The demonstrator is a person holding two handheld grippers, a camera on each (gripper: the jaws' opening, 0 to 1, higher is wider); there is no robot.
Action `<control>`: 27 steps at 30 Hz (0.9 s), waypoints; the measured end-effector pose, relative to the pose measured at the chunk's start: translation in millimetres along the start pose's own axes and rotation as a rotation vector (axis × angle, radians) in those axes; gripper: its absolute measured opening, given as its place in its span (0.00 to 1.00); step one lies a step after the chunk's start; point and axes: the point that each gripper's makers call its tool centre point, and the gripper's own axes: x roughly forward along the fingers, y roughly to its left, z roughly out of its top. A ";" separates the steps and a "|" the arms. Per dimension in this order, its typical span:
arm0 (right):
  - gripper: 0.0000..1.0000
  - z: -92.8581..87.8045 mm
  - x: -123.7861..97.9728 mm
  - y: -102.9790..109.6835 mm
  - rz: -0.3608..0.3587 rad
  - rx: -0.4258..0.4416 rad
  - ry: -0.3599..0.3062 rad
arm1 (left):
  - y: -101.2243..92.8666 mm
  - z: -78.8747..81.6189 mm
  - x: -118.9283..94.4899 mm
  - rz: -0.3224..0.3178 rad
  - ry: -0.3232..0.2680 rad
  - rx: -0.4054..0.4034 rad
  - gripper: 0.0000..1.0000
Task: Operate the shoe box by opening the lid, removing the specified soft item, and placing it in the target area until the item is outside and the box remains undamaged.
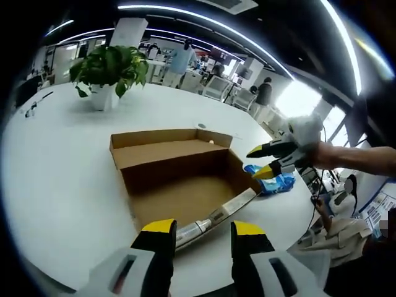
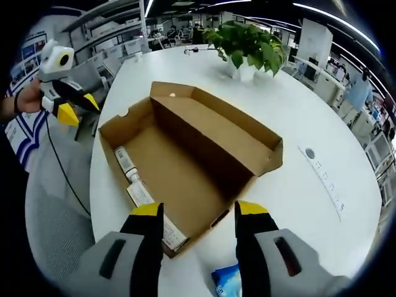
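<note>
Left gripper view: left tongs (image 1: pixel 203 242), grey with yellow-tipped black jaws, spread apart and holding nothing, poised just over the near edge of the open brown cardboard shoe box (image 1: pixel 179 179). Box lid folded back flat, interior bare cardboard, a strip with printed labels along the near wall. Beyond the box's right corner, a soft blue-and-white packet (image 1: pixel 271 180) lying on the white round bench (image 1: pixel 55 185), just outside the box and close beside it. Right tongs (image 1: pixel 267 161) hovering just above that packet, jaws parted and nothing visibly between them, though contact with the packet hard to judge from this angle. Further back, a green leafy plant in a white pot (image 1: pixel 106 74); office desks and people in the distance.

Right gripper view: right tongs (image 2: pixel 199 216) released, jaws wide, gripping nothing, looking down over the box (image 2: pixel 185 154); blue packet (image 2: pixel 228 279) peeking between the jaw bases, on the bench (image 2: pixel 297 105) beside the box. Left tongs (image 2: pixel 73 106) off to the side, held by a hand, likewise empty.

Judged progress: lid opened, soft item out and resting on the bench, box looking intact with no visible tears or crushing. Apparently little left beyond drawing both tongs clear, unless the target area lies elsewhere, which cannot be told.
</note>
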 end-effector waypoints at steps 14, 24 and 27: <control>0.43 -3.6 17.2 10.2 0.057 -0.051 0.042 | 5.7 0.0 4.1 -0.002 0.000 -0.015 0.35; 0.45 -8.9 30.4 18.8 0.130 -0.112 0.100 | 9.1 -5.1 8.5 -0.006 0.006 -0.029 0.36; 0.47 -11.5 35.4 24.0 0.169 -0.129 0.124 | 11.8 -5.8 8.7 -0.004 0.006 -0.034 0.36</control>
